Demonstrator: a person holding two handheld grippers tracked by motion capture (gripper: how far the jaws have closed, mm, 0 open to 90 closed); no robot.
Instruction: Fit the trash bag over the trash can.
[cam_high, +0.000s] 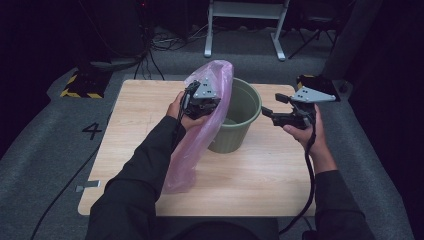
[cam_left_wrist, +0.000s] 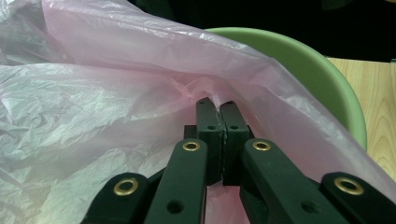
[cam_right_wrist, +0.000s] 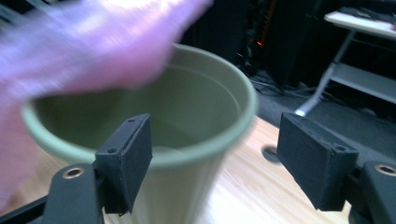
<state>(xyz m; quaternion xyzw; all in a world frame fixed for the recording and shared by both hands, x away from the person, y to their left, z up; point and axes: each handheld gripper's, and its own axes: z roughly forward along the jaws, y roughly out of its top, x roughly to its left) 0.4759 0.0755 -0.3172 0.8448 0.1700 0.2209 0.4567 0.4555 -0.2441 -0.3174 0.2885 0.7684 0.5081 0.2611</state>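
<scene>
Pink plastic bag: pinched in the left hand-held gripper, draping below it onto the worktop and against the green bucket. Thin, translucent, crinkled. Left jaws clamped shut on the film. Right hand-held gripper: beside the bucket's far side, 2 jaws wide apart, holding nothing.

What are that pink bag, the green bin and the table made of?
Pink bag: thin plastic film, by its see-through, crinkled, glossy look. Green bin: likely moulded plastic, with smooth matte walls and a rolled rim. Table: wood or a wood-look laminate; pale grain lines show.
</scene>
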